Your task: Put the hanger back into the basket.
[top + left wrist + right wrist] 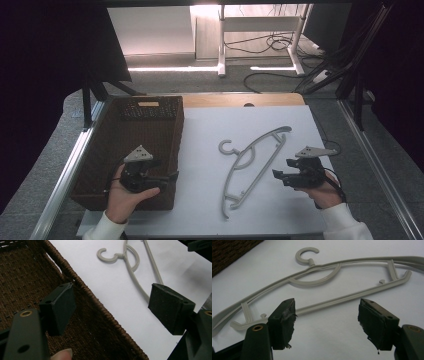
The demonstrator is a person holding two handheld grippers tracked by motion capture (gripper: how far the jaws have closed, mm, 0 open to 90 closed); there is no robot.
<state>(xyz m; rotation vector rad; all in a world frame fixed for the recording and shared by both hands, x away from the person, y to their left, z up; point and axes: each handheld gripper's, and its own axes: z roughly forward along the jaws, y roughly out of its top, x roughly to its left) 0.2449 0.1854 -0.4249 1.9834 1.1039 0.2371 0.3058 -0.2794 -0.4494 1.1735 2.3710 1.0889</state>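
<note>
While both grippers stand wide and empty, the right gripper (281,176) hovers just right of the hanger (254,165) lying flat on the bench (200,150); left gripper (167,179) waits over the basket (100,150) rim left of it. Approach seems underway; next, closing on the hanger's bar.

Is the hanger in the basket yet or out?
Out: the hanger lies flat on the white table, beside the brown basket.
</note>
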